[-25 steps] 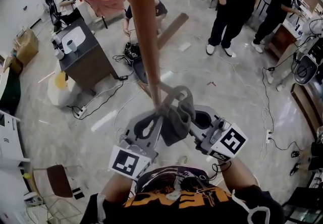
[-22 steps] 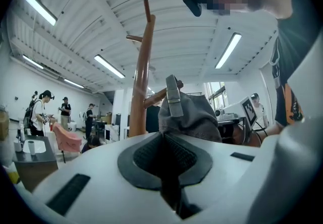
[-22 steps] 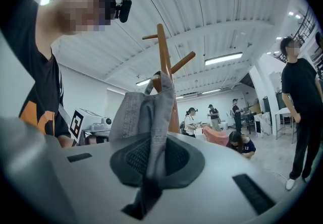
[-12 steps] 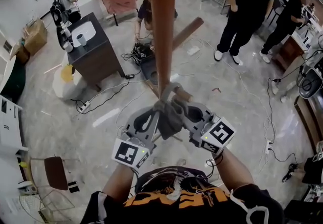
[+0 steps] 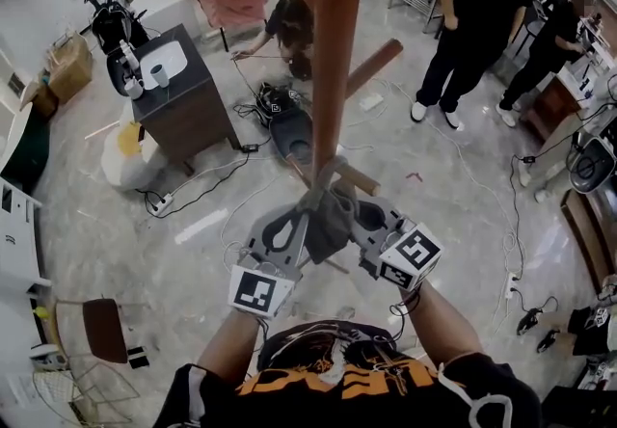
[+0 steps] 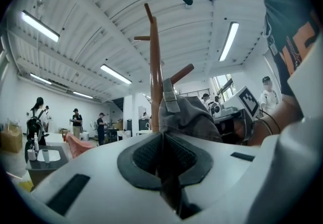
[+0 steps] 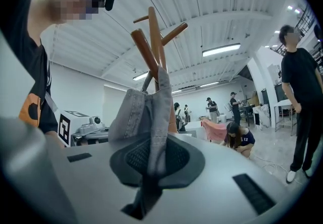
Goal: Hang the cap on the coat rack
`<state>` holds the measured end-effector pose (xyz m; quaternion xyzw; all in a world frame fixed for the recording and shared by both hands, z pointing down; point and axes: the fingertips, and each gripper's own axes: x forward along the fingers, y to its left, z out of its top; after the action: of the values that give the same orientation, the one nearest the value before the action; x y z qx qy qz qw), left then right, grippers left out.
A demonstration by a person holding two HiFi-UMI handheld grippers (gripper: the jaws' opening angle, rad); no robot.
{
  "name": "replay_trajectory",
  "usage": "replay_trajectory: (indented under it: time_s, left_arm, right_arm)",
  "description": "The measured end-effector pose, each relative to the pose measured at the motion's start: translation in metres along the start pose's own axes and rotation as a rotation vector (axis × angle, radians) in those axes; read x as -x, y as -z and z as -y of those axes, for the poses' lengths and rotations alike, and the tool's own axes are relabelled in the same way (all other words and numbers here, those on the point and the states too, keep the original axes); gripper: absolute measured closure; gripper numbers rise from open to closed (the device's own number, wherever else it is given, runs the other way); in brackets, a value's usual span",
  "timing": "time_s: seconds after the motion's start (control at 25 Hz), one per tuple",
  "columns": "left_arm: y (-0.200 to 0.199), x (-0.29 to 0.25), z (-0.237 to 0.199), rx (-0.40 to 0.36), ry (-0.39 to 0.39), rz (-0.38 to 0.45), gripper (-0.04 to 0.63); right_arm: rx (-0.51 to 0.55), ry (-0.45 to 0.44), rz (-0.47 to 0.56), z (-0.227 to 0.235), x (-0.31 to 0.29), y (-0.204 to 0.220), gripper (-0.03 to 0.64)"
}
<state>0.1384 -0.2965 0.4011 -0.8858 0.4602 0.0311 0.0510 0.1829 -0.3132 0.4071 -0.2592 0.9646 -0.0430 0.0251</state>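
Observation:
The brown wooden coat rack (image 5: 333, 60) rises right in front of me, its pegs (image 5: 372, 65) slanting off the pole. A grey cap (image 5: 328, 214) hangs bunched between both grippers, against the pole by a low peg (image 5: 353, 179). My left gripper (image 5: 305, 216) is shut on the cap's left side and my right gripper (image 5: 359, 216) on its right side. In the left gripper view the cap (image 6: 187, 116) bulges above the closed jaws, with the rack (image 6: 155, 76) behind. In the right gripper view a fold of cap (image 7: 147, 109) is pinched in the jaws below the rack (image 7: 154, 41).
A dark cabinet with a white basin (image 5: 174, 89) stands far left on the floor. Cables and a power strip (image 5: 159, 209) trail across the tiles. A crouching person (image 5: 289, 26) and two standing people (image 5: 463, 21) are beyond the rack. A brown chair (image 5: 104, 330) is at lower left.
Both grippers have drawn a little closer together with the cap, which now sits tighter against the pole. The crouching person behind the rack has shifted.

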Motion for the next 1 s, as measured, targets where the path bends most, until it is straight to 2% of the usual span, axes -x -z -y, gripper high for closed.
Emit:
replay_trajectory:
  time_s: [0.12, 0.24, 0.44, 0.6, 0.8, 1.0]
  left_arm:
    - [0.002, 0.0, 0.003, 0.028, 0.032, 0.016, 0.557]
    - [0.004, 0.002, -0.001, 0.021, 0.031, 0.014, 0.511]
    - [0.004, 0.007, -0.005, 0.035, 0.028, 0.015, 0.491]
    - [0.013, 0.018, -0.011, 0.023, 0.04, -0.023, 0.46]
    - [0.008, 0.024, -0.022, 0.039, 0.022, -0.029, 0.448]
    - [-0.007, 0.037, -0.02, 0.011, 0.045, -0.05, 0.449]
  right_arm:
    - [0.02, 0.026, 0.015, 0.004, 0.005, 0.002, 0.57]
    - [0.027, 0.042, 0.02, 0.006, 0.008, 0.002, 0.505]
    - [0.044, 0.078, 0.012, 0.008, 0.017, 0.0, 0.432]
    - [0.047, 0.101, 0.01, 0.012, 0.024, 0.001, 0.366]
    - [0.077, 0.122, -0.001, 0.02, 0.04, -0.001, 0.338]
    - [0.071, 0.164, 0.024, 0.027, 0.066, -0.015, 0.337]
